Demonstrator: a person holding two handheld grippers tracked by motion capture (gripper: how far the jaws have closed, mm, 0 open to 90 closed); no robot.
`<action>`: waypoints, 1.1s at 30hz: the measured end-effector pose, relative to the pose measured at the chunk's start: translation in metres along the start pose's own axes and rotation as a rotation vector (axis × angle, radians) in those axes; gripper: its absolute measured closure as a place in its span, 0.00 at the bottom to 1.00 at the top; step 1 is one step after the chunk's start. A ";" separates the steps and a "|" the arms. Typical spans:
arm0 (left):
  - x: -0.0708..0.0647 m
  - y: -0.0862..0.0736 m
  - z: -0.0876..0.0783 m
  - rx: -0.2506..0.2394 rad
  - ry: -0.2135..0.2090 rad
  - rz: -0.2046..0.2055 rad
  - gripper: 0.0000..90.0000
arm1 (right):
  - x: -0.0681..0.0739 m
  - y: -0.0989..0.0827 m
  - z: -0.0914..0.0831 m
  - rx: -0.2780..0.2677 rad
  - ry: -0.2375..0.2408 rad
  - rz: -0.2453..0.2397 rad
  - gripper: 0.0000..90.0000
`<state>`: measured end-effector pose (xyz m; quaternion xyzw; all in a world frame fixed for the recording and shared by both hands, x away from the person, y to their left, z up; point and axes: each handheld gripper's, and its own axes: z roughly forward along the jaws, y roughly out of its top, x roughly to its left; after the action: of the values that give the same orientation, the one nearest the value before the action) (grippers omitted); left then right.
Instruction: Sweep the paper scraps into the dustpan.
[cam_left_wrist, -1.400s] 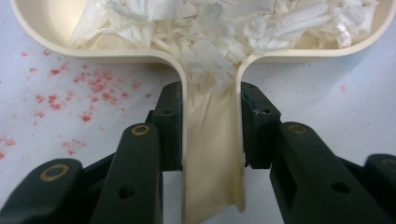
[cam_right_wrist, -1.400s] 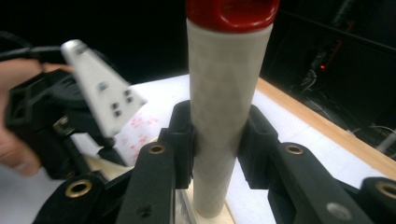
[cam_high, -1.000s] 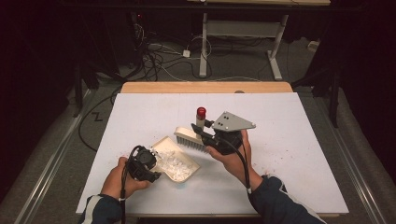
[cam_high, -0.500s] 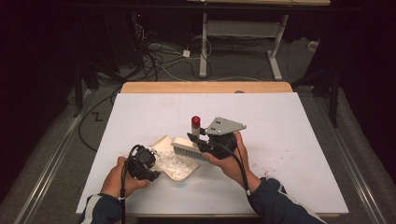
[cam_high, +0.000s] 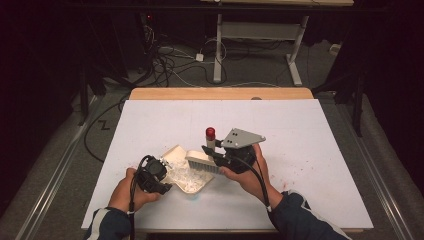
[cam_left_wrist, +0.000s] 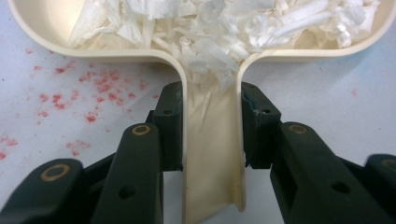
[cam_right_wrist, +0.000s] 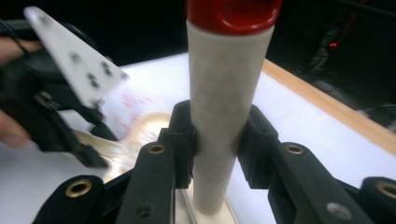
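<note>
Cream dustpan (cam_high: 192, 172) full of white shreds (cam_left_wrist: 219, 28), its handle clamped by the left gripper (cam_left_wrist: 212, 126); right gripper (cam_right_wrist: 216, 140) clamps the red-capped white brush handle (cam_right_wrist: 224, 107). No readable writing.

Dustpan (cam_left_wrist: 140, 49) pan cut off by top edge in left gripper view. Brush (cam_right_wrist: 224, 93) bristles hidden below jaws in right gripper view; left gripper (cam_right_wrist: 51, 116) blurred there.

Table (cam_high: 320, 150) brightly lit from above — surroundings nearly black; the gripper views blur up close.
</note>
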<state>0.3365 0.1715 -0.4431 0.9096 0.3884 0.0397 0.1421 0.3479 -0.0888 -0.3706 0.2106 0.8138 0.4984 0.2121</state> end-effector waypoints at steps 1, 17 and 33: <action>0.000 0.000 0.000 0.000 -0.001 -0.001 0.70 | 0.000 -0.001 -0.001 0.000 -0.021 -0.019 0.78; 0.000 0.000 0.000 0.000 0.002 -0.001 0.70 | -0.014 -0.002 -0.014 -0.018 -0.099 -0.012 0.78; 0.006 0.008 -0.001 -0.036 -0.011 -0.026 0.70 | -0.004 0.010 -0.033 -0.072 0.008 0.013 0.78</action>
<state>0.3463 0.1711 -0.4399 0.9021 0.3985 0.0398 0.1610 0.3342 -0.1104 -0.3477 0.2062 0.7949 0.5294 0.2129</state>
